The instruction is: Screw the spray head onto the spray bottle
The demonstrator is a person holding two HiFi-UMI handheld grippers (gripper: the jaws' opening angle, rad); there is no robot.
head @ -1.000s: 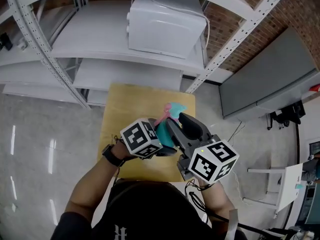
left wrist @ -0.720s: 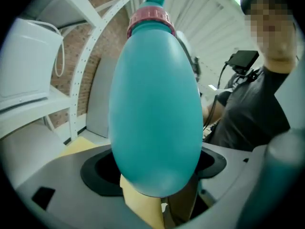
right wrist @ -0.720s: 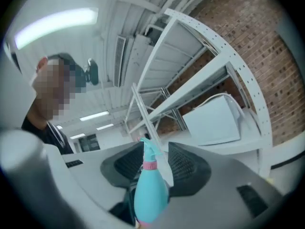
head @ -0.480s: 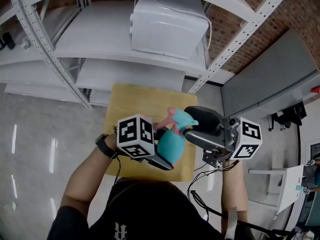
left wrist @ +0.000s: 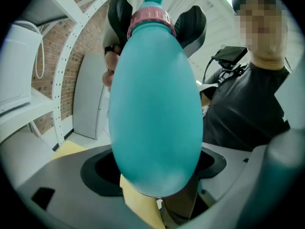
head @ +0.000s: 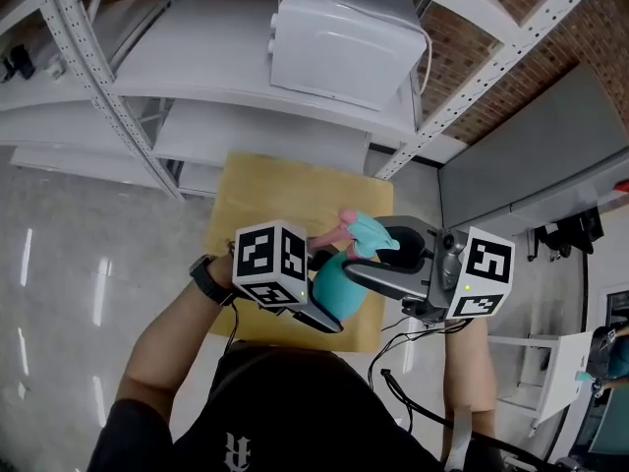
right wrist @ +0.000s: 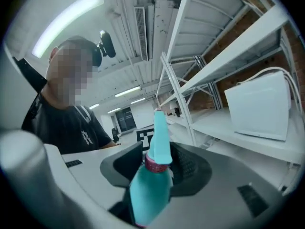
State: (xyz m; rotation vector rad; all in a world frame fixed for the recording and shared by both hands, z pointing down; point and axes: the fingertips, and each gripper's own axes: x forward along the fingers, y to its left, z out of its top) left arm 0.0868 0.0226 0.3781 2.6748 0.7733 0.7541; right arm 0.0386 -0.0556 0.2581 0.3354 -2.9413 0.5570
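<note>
Right tool (head: 381, 252) had opened, then just closed again, pinching the head (head: 366, 232) at its collar. Left tool (head: 320, 311) clamped the bottle (head: 339, 285). Likely a regrip for another screwing turn.

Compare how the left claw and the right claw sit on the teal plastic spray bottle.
The left claw clamps the teal plastic spray bottle by its wide body; the right claw sits on the narrow pink ribbed collar under the teal spray head. The left claw's jaws stand far apart; the right claw's, which have just been closing, stand closer, pads against the collar. Shared: both bear on the one bottle.
</note>
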